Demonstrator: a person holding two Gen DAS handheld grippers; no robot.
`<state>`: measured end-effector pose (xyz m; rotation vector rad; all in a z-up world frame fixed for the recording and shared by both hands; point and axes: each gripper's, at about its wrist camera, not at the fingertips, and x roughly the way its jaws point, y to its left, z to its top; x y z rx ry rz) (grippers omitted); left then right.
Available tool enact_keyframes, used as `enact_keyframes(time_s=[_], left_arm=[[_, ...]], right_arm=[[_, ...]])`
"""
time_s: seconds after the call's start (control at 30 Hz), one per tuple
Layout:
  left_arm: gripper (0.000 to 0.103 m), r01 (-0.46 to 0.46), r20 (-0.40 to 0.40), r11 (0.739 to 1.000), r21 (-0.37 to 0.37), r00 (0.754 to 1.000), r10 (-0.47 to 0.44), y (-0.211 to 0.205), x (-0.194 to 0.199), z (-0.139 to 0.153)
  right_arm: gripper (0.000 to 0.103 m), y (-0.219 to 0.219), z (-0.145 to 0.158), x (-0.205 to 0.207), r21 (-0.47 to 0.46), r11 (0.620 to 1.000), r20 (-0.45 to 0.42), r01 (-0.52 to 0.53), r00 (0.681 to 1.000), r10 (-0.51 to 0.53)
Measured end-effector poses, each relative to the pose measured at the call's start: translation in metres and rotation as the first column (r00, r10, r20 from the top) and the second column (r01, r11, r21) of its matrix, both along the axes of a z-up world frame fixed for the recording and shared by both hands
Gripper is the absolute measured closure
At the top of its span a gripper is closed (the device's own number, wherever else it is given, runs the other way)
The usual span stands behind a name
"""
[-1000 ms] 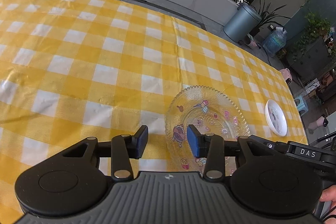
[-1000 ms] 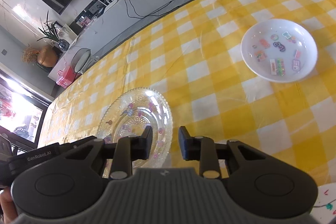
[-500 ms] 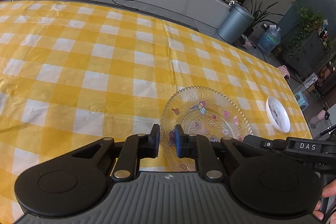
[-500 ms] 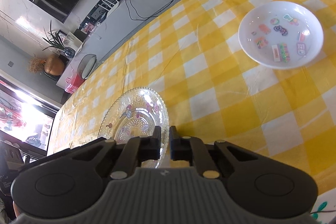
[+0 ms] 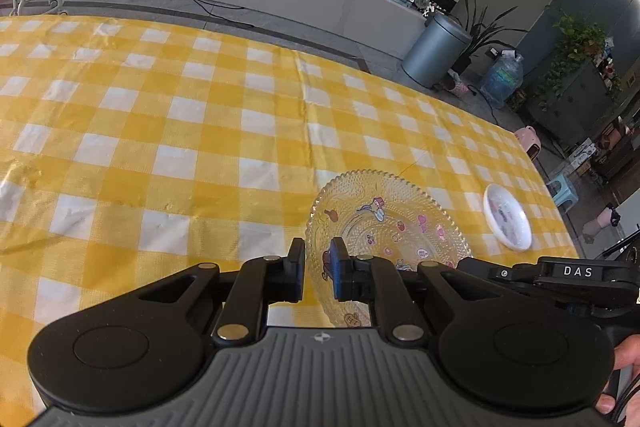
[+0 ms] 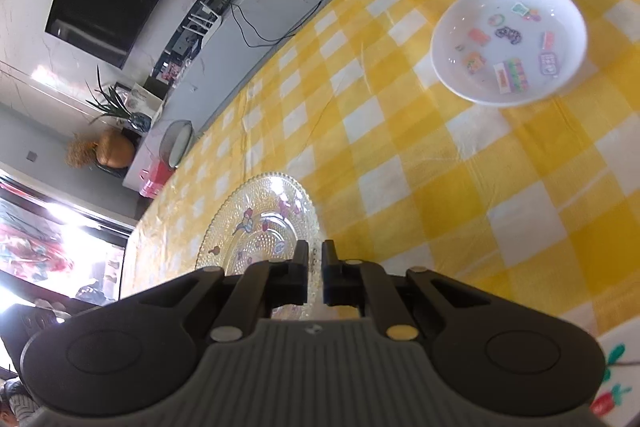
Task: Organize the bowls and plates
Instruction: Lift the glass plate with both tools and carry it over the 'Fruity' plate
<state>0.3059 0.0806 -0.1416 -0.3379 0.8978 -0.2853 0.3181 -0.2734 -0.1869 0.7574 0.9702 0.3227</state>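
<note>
plate rim first: the clear glass plate lies on the yellow checked tablecloth, and both tools are now clamped on its near edge. the left gripper had its jaws standing wide a second ago; they have since narrowed until the blue pads pinch the beaded rim on the plate's left side. the right gripper has closed in the same second, down to a thin slit with the rim's right side in it, though the glass is so clear there that i judge the contact from how the edge runs into the gap rather than seeing it plainly. neither hand has shifted much while closing, so the plate looks still flat on the cloth, not yet lifted.

that means the grasp step is likely finished, and a two-handed lift can follow.

farther off, well apart from the glass plate, the white bowl with coloured stickers inside sits on the same cloth, probably the partner for stacking. beyond the table edge stands a grey bin.
</note>
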Motion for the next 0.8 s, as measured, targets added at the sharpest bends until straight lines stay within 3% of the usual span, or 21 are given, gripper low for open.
enact_keyframes(time_s=[0.13, 0.27, 0.53, 0.8], left_arm=[[0.089, 0.015, 0.01, 1.0, 0.027, 1.0, -0.015, -0.008, -0.014, 0.016], [0.089, 0.02, 0.007, 1.0, -0.013, 1.0, -0.02, -0.016, -0.023, 0.032], [0.089, 0.053, 0.071, 0.999, 0.011, 0.996, -0.054, -0.06, -0.047, 0.077], [0.089, 0.097, 0.061, 0.995, -0.016, 0.994, -0.096, -0.123, -0.082, 0.081]], right_arm=[[0.1, -0.006, 0.014, -0.014, 0.024, 1.0, 0.016, 0.009, 1.0, -0.01], [0.1, -0.017, 0.028, -0.033, 0.028, 0.999, 0.024, 0.029, 0.999, -0.029], [0.099, -0.056, 0.068, -0.067, 0.043, 0.996, 0.072, 0.073, 0.995, -0.076], [0.099, -0.123, 0.096, -0.112, 0.011, 0.994, 0.093, 0.108, 0.99, -0.109]])
